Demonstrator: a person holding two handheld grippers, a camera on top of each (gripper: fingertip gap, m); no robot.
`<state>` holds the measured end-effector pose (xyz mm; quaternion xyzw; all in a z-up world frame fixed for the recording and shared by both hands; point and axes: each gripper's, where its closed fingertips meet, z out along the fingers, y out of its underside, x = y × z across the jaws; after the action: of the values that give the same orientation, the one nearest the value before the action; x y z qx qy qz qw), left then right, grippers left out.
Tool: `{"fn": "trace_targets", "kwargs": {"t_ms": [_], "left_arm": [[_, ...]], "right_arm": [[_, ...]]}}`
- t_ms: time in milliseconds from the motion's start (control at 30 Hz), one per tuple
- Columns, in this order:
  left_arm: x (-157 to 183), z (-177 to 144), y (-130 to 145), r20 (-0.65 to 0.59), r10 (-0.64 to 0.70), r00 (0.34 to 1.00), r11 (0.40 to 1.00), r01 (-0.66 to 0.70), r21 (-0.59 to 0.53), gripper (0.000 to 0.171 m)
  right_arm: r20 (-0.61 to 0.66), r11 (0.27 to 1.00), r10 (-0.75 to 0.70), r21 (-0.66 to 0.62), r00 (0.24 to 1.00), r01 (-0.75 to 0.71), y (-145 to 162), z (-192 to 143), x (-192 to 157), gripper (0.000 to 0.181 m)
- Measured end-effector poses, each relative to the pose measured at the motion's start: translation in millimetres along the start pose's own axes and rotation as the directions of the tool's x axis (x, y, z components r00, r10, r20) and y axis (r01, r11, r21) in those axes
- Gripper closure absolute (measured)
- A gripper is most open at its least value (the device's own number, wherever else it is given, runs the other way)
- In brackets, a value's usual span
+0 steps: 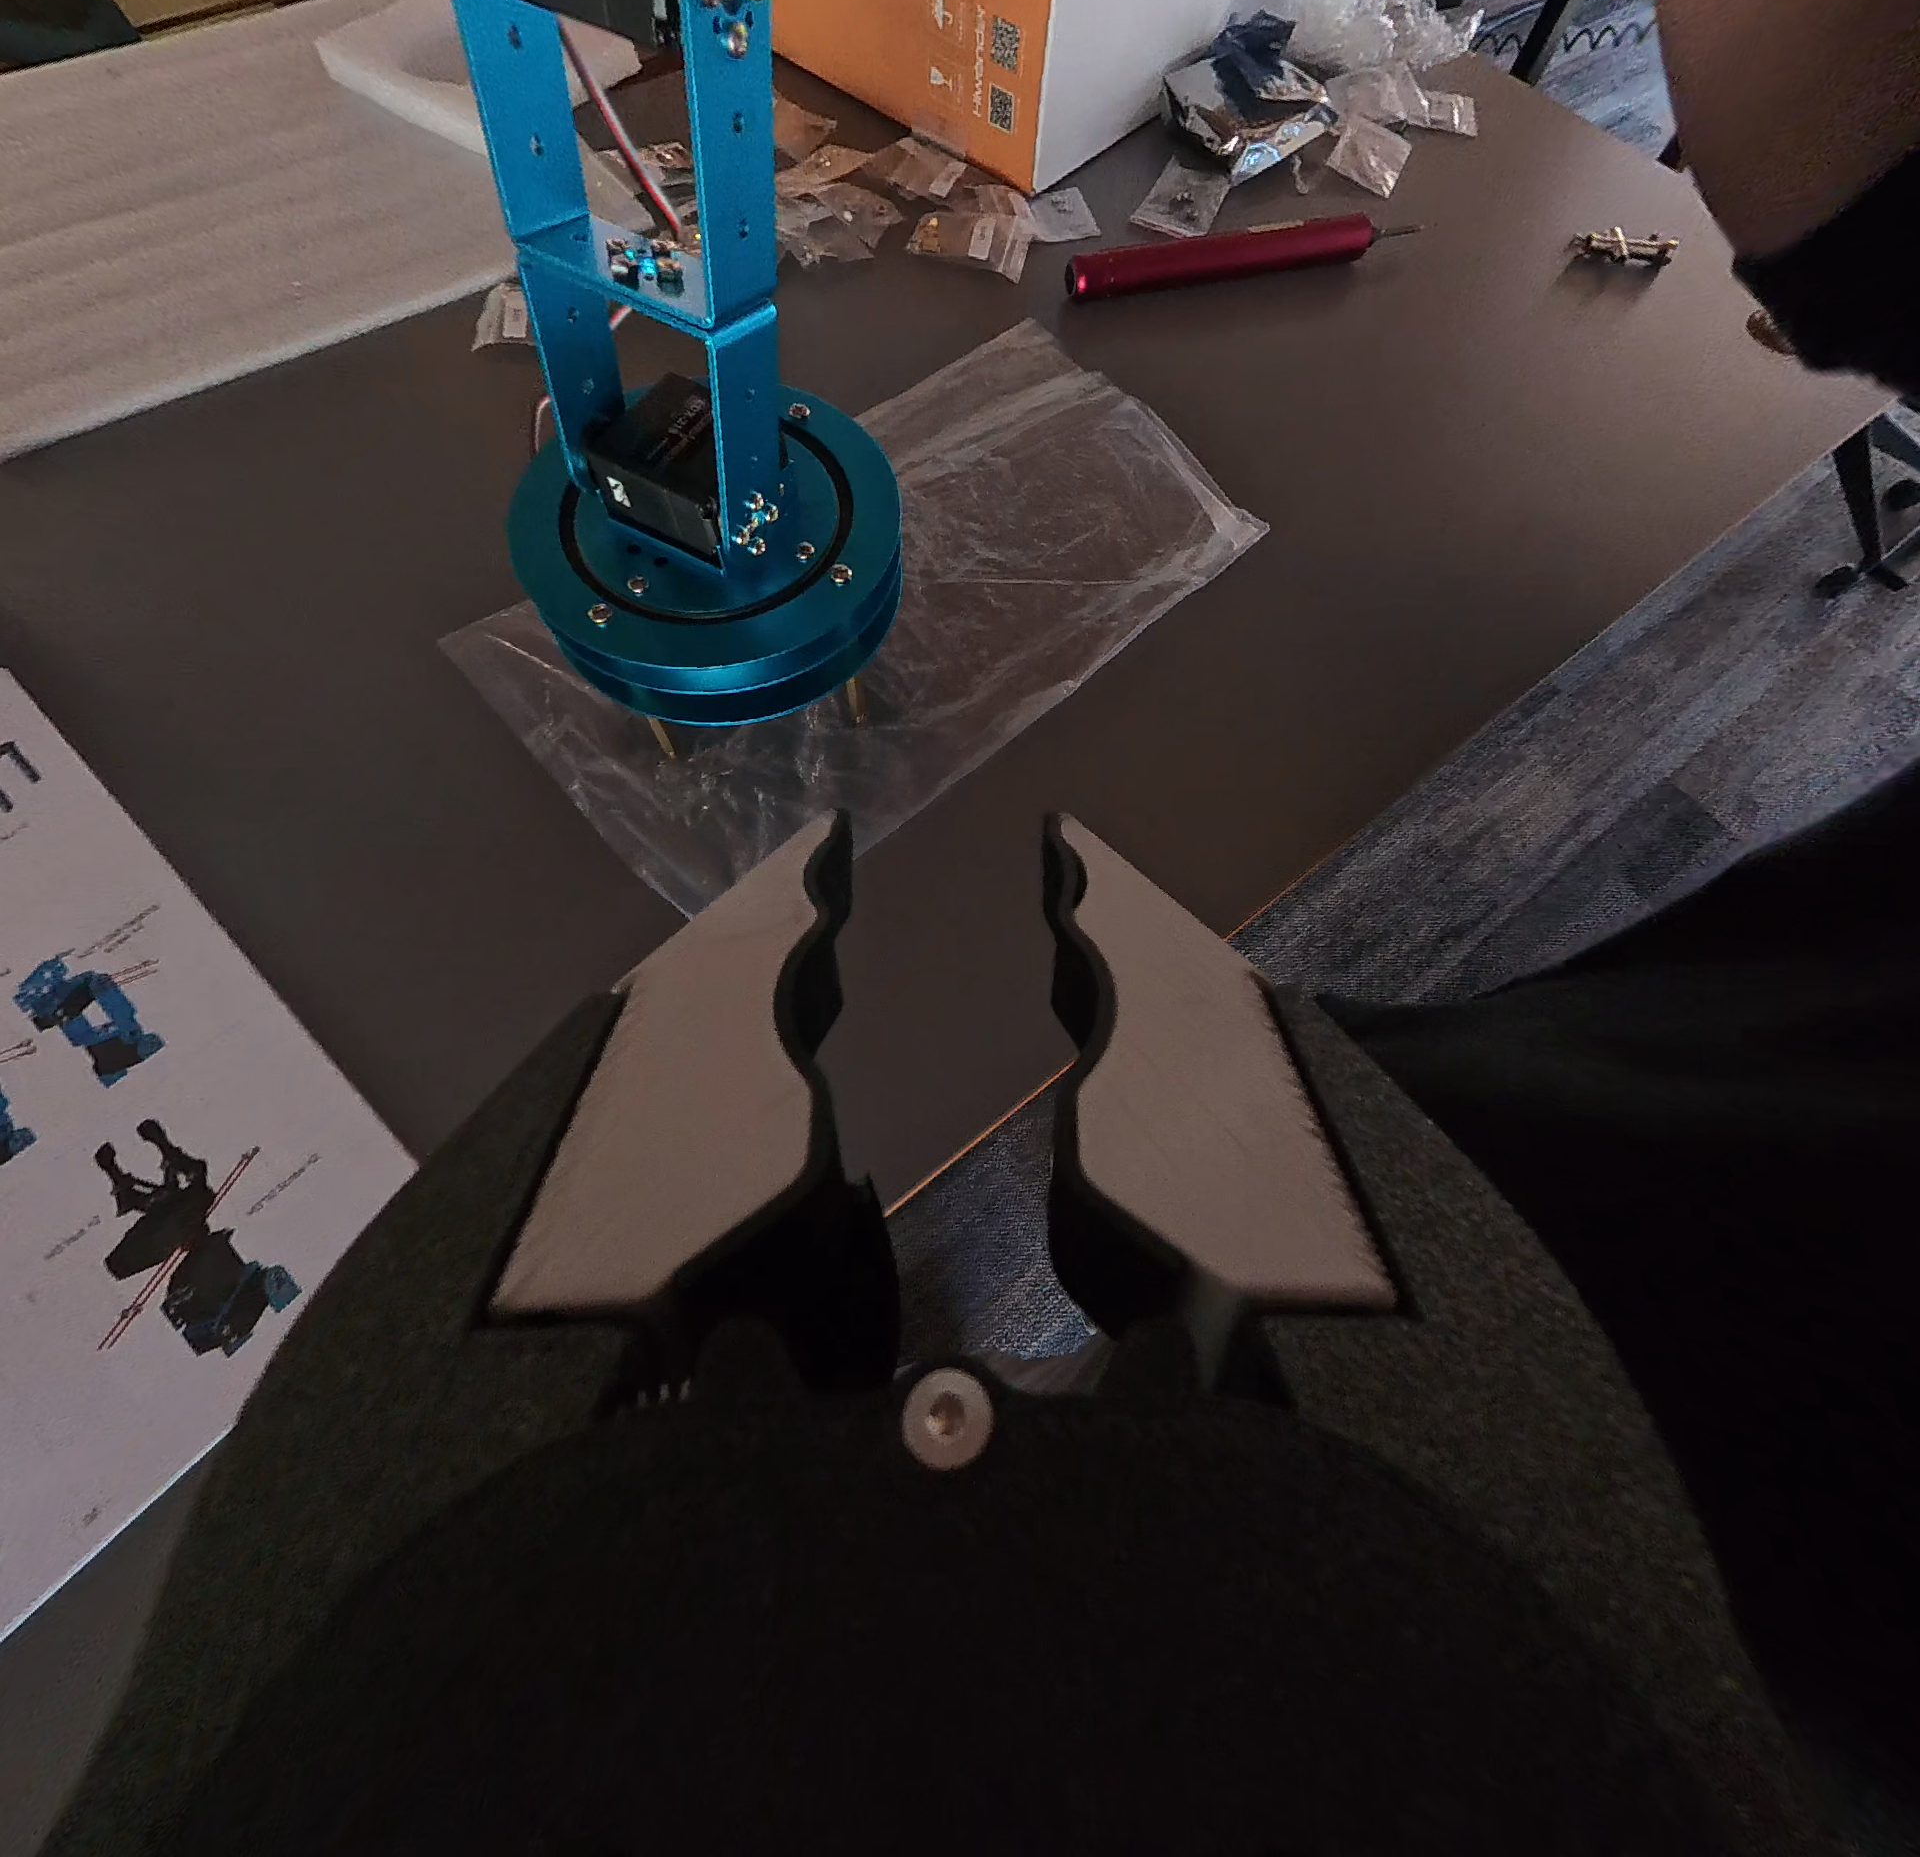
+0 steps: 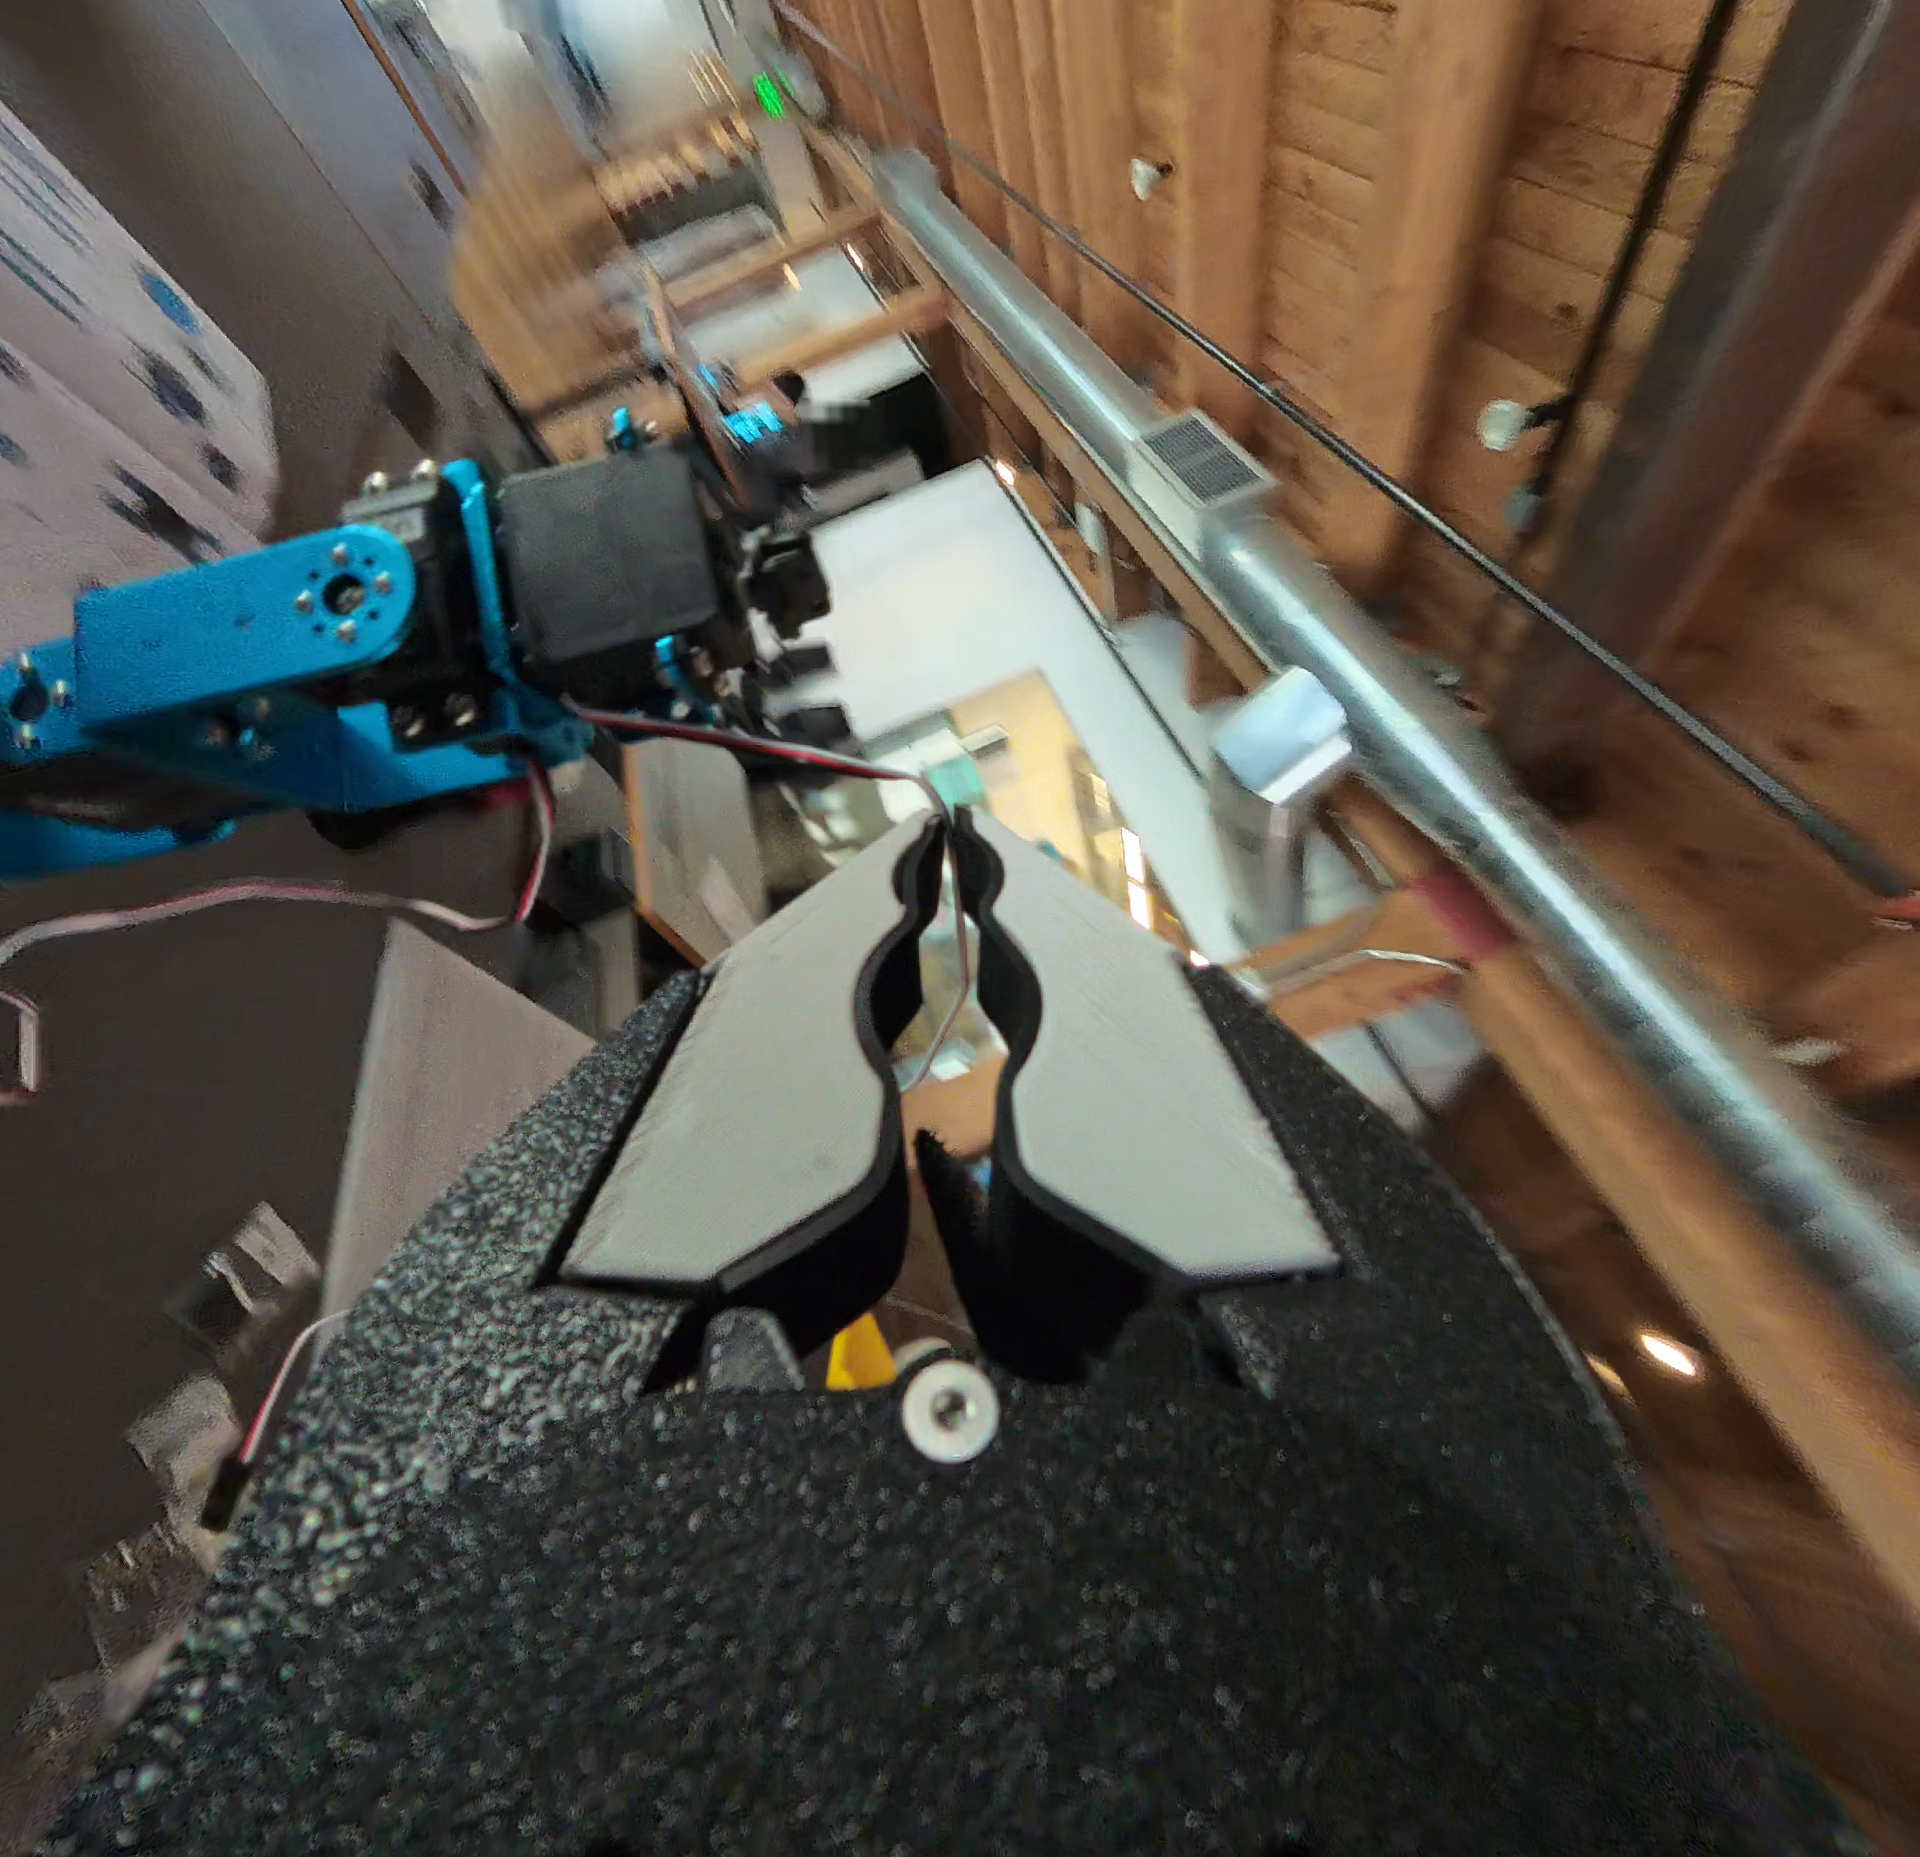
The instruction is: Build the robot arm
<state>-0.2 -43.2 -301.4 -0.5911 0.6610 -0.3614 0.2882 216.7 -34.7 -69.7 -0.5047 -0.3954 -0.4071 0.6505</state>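
A dark table (image 1: 1351,436) carries a blue robot arm (image 1: 665,373) at upper left; the left gripper (image 1: 948,831) gapes wide and empty below it, while the right gripper (image 2: 948,822) pinches the arm's thin wire (image 2: 831,763) mid-frame

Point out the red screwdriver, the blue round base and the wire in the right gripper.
red screwdriver (image 1: 1216,257), left wrist view, mid-handle.
blue round base (image 1: 727,654), left wrist view, front rim.
wire (image 2: 831,760), right wrist view, stretch before the fingertips.
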Motion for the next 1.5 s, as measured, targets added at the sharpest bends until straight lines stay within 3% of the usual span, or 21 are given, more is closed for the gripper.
{"fn": "trace_targets", "kwargs": {"t_ms": [67, 133, 267, 367, 433, 500, 600, 667, 733, 833, 867, 967, 1067, 1100, 1133, 1167, 1267, 1300, 1400, 1433, 1500], "left_arm": [[2, 3, 0, -0.016, 0.001, 1.000, 1.000, -0.001, 0.002, 0.136], [2, 6, 2, -0.026, 0.003, 1.000, 1.000, -0.003, 0.001, 0.135], [3, 12, 5, -0.046, -0.009, 0.999, 1.000, 0.009, 0.000, 0.135], [4, 13, 3, -0.051, -0.003, 0.999, 1.000, 0.003, 0.004, 0.135], [6, 13, 1, -0.052, -0.003, 0.999, 1.000, 0.003, 0.011, 0.135], [7, 11, 2, -0.049, -0.006, 0.999, 1.000, 0.006, 0.014, 0.135], [5, 6, 6, -0.034, -0.017, 0.999, 1.000, 0.017, 0.011, 0.135], [4, 2, 9, -0.026, -0.032, 0.999, 0.999, 0.033, 0.013, 0.136], [2, -2, 12, -0.022, -0.047, 0.999, 0.999, 0.048, 0.015, 0.135], [2, -7, 12, -0.013, -0.052, 0.999, 0.998, 0.053, 0.023, 0.135], [2, -9, 11, -0.018, -0.057, 0.998, 0.998, 0.058, 0.029, 0.135], [6, -8, 10, -0.050, -0.082, 0.995, 0.996, 0.084, 0.033, 0.136], [10, -8, 8, -0.076, -0.083, 0.994, 0.996, 0.086, 0.035, 0.136], [11, -8, 8, -0.083, -0.083, 0.993, 0.996, 0.086, 0.035, 0.136], [12, -8, 8, -0.084, -0.084, 0.993, 0.996, 0.087, 0.033, 0.136], [11, -7, 9, -0.081, -0.086, 0.993, 0.996, 0.089, 0.031, 0.136], [9, -6, 11, -0.076, -0.100, 0.992, 0.994, 0.103, 0.030, 0.136], [9, -6, 10, -0.073, -0.100, 0.992, 0.994, 0.102, 0.031, 0.136], [4, -7, 6, -0.050, -0.083, 0.995, 0.995, 0.085, 0.045, 0.135], [3, -7, 4, -0.044, -0.082, 0.996, 0.995, 0.084, 0.054, 0.135], [0, -8, 2, -0.039, -0.088, 0.995, 0.993, 0.091, 0.069, 0.135]], "right_arm": [[-0.051, 0.997, -0.045, -0.064, 0.998, 0.042, -1, -18, -13, 0.180], [-0.070, 0.993, 0.013, -0.113, 0.997, -0.020, -2, -33, -34, 0.179], [-0.095, 0.948, 0.208, -0.224, 0.973, -0.225, 6, -47, -88, 0.178], [-0.075, 0.853, 0.419, -0.310, 0.905, -0.420, 25, -45, -139, 0.174], [-0.068, 0.748, 0.565, -0.378, 0.823, -0.545, 42, -42, -168, 0.153], [-0.062, 0.642, 0.703, -0.373, 0.708, -0.670, 45, -41, -178, 0.143], [0.012, 0.491, 0.865, -0.231, 0.502, -0.840, 27, -43, -152, 0.141], [0.031, 0.343, 0.939, -0.141, 0.342, -0.929, 30, -43, -118, 0.136], [0.073, 0.217, 0.976, -0.185, 0.207, -0.958, 44, -39, -108, 0.116], [0.123, 0.350, 0.937, -0.337, 0.328, -0.874, 88, -33, -131, 0.114], [0.166, 0.353, 0.935, -0.361, 0.313, -0.863, 97, -27, -138, 0.117], [0.380, 0.304, 0.917, -0.460, 0.124, -0.834, 97, -6, -161, 0.119], [0.535, 0.181, 0.798, -0.653, -0.278, -0.736, 82, -11, -194, 0.120], [0.551, 0.174, 0.748, -0.700, -0.369, -0.693, 77, -14, -200, 0.130], [0.562, 0.176, 0.714, -0.721, -0.418, -0.670, 75, -14, -203, 0.153], [0.564, 0.189, 0.712, -0.728, -0.419, -0.658, 78, -11, -206, 0.171], [0.549, 0.288, 0.781, -0.740, -0.299, -0.607, 95, 5, -216, 0.181], [0.534, 0.321, 0.821, -0.724, -0.201, -0.611, 105, 15, -211, 0.181], [0.306, 0.404, 0.911, -0.518, 0.278, -0.754, 155, 53, -137, 0.181], [0.172, 0.410, 0.912, -0.408, 0.373, -0.816, 165, 54, -100, 0.181], [-0.007, 0.448, 0.887, -0.220, 0.461, -0.866, 161, 32, -54, 0.181]]}}
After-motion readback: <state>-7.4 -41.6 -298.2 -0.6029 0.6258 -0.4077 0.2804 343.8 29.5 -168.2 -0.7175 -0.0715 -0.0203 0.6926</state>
